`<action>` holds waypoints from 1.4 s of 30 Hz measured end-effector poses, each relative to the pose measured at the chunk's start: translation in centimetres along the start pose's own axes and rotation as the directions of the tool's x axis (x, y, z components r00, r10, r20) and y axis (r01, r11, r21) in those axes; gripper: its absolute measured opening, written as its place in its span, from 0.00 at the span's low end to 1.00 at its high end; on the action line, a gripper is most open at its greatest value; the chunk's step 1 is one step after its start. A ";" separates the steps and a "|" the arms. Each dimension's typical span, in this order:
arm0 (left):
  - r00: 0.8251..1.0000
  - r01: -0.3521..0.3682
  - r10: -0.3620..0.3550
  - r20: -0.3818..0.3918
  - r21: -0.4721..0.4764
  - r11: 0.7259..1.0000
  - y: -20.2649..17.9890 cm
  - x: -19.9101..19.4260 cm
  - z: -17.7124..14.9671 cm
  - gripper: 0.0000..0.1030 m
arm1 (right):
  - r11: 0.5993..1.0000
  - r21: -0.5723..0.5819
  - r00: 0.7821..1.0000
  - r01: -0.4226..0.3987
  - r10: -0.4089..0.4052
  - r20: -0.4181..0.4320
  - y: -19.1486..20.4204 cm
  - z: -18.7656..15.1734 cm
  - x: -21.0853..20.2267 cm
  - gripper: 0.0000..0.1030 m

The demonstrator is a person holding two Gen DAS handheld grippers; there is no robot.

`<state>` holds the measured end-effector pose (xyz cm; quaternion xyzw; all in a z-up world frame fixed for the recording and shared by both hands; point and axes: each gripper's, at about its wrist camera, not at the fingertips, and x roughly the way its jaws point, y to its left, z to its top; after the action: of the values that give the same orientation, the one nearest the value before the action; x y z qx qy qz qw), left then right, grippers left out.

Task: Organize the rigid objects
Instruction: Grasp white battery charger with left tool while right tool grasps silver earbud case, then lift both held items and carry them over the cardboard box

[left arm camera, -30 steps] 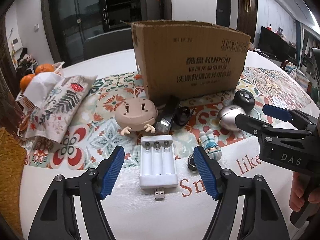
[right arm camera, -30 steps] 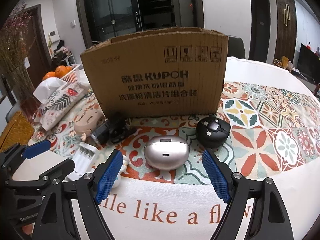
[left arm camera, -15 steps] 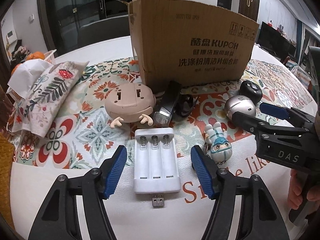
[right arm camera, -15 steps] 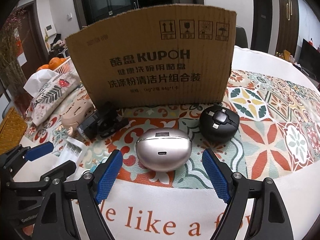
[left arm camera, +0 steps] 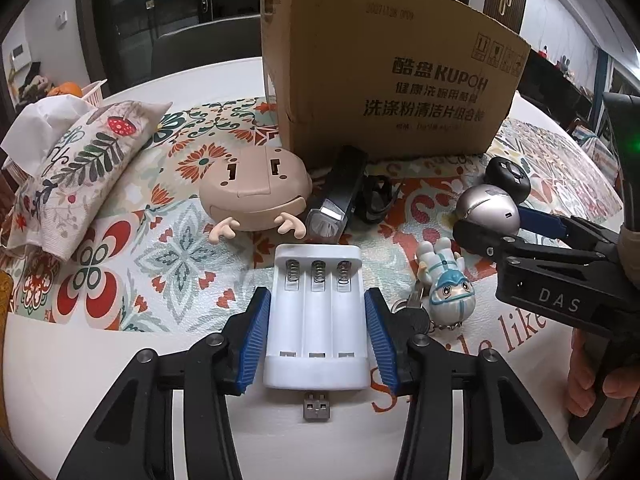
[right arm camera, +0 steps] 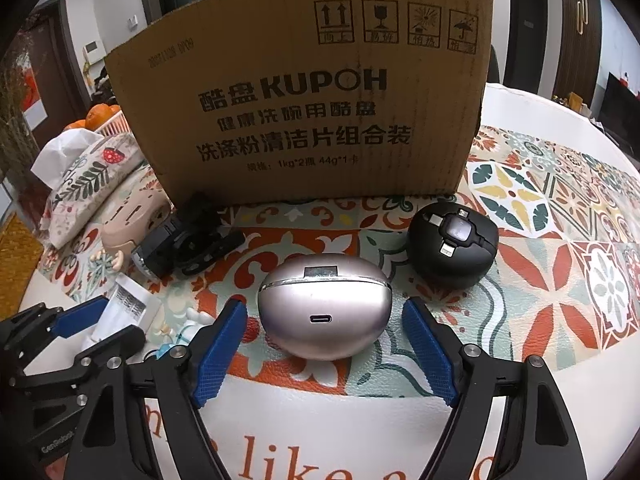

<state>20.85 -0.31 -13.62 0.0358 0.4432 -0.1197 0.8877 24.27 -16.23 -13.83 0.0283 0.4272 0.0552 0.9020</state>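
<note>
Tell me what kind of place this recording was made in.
Most likely a home dining or living room: a round table with a patterned cloth, a fabric-covered tissue holder beside a basket of oranges, and wooden doors behind.

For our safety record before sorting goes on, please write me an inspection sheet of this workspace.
Surface: round table, patterned cloth, lettered white edge.
Job's things: white battery charger, silver oval case, black cable reel, beige toy, black lamp, figure keyring; cardboard box behind.
Clutter: tissue pouch.
Grippers: left gripper has just been closing, pads meeting the charger's sides; right gripper open around the silver case, gaps both sides.
Cables: no loose cable; short USB plug on charger.
Surroundings: basket of oranges, dark glass doors.
</note>
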 end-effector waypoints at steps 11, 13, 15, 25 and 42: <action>1.000 0.025 -0.025 0.011 -0.030 0.999 0.3 -0.6 -0.2 0.45 | 1.000 -0.027 1.000 0.004 -0.003 0.020 0.6 -0.2 -0.8 0.64; 0.999 0.026 -0.025 0.021 -0.032 0.999 0.2 -1.0 -0.2 0.45 | 0.999 -0.034 1.000 0.005 -0.004 0.029 0.8 -0.2 -1.4 0.64; 0.999 0.028 -0.027 0.035 -0.033 0.999 0.2 -1.5 -0.2 0.45 | 0.999 -0.044 0.999 0.009 -0.007 0.043 1.1 -0.1 -2.0 0.64; 0.993 0.029 -0.026 0.114 -0.030 0.999 -0.4 -4.4 0.6 0.45 | 0.998 -0.055 0.993 0.006 0.000 0.117 1.5 0.3 -5.7 0.64; 0.958 0.017 -0.018 0.285 0.005 1.000 -1.8 -9.3 4.7 0.46 | 0.999 -0.038 0.967 -0.014 0.023 0.255 1.3 2.5 -10.9 0.64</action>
<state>18.67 -1.18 -3.31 0.0151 0.3110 -0.1320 0.9411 19.23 -16.29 -3.75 0.0230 0.3062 0.0673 0.9493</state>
